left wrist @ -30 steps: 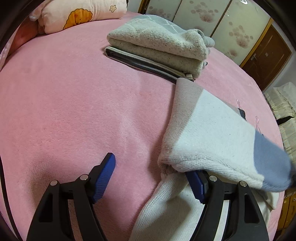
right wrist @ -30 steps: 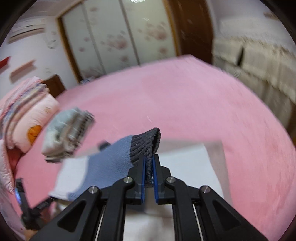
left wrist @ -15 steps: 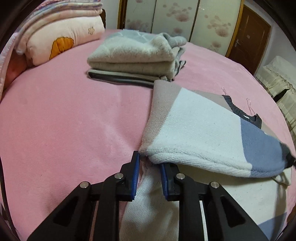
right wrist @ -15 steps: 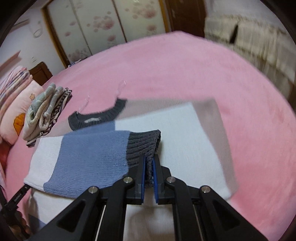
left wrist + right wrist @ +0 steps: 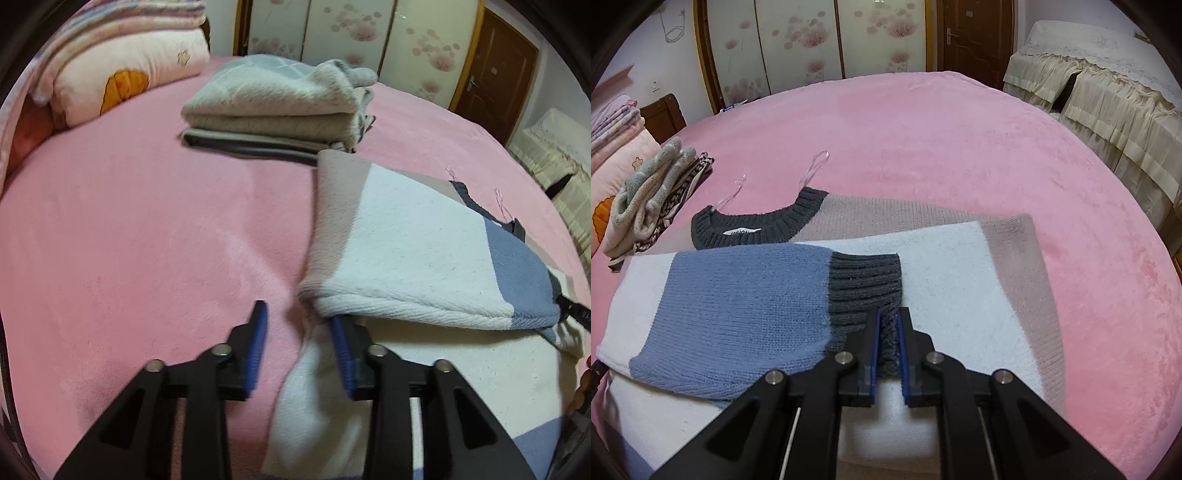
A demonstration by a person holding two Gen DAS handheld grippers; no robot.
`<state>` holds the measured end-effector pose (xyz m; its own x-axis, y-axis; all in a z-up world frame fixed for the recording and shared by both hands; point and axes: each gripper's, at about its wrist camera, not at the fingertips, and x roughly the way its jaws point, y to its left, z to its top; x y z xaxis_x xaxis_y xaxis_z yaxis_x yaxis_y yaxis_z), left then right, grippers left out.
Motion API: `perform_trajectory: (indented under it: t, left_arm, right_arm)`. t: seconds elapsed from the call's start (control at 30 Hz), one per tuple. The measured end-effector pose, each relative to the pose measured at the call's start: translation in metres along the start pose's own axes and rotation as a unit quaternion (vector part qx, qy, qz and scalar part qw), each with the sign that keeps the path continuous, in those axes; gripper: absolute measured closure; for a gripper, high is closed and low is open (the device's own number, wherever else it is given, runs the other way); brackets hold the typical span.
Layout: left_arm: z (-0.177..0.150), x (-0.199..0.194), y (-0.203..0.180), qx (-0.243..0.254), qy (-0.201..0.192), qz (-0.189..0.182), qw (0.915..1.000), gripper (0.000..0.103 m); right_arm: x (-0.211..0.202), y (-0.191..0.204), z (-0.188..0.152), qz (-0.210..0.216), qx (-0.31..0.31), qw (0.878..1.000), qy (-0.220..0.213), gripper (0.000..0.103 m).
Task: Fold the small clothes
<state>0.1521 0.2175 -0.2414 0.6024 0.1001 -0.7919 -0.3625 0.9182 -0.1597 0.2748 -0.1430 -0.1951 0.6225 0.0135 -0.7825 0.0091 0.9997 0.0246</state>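
Left tongs spread apart — right tongs pinched.

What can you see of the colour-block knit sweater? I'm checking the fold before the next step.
The colour-block knit sweater lies flat on the pink fleece bedspread, in white, beige and blue panels with a dark grey ribbed collar bearing a white label. One blue sleeve is folded across the body; its grey ribbed cuff is pinched in the right hand-held gripper. The left hand-held gripper is open at the sleeve fold.

One sweater, one stack of folded clothes, one pillow, two grippers.
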Motion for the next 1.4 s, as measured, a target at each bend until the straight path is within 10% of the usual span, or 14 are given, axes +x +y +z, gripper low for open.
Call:
perform_trajectory:
  t: [0.4, 0.7, 1.07, 1.4]
  left_arm:
    - [0.015, -0.04, 0.04, -0.038, -0.023, 0.005, 0.999, 0.054]
    - [0.063, -0.007, -0.031, 0.025, -0.026, -0.061, 0.9975, 0.054]
    - [0.081, 0.083, -0.076, 0.068, 0.029, -0.024, 0.9969, 0.053]
    - [0.086, 0.085, -0.069, 0.083, 0.032, -0.016, 0.9959, 0.053]
  right_arm:
    - [-0.04, -0.011, 0.006, 0.022, 0.003, 0.999, -0.023, 0.078]
    - [-0.046, 0.028, 0.024, 0.067, -0.029, 0.996, -0.045, 0.078]
    - [0.032, 0.048, 0.026, 0.057, -0.028, 0.998, 0.017, 0.103]
    - [0.023, 0.012, 0.021, 0.071, 0.014, 0.997, 0.014, 0.103]
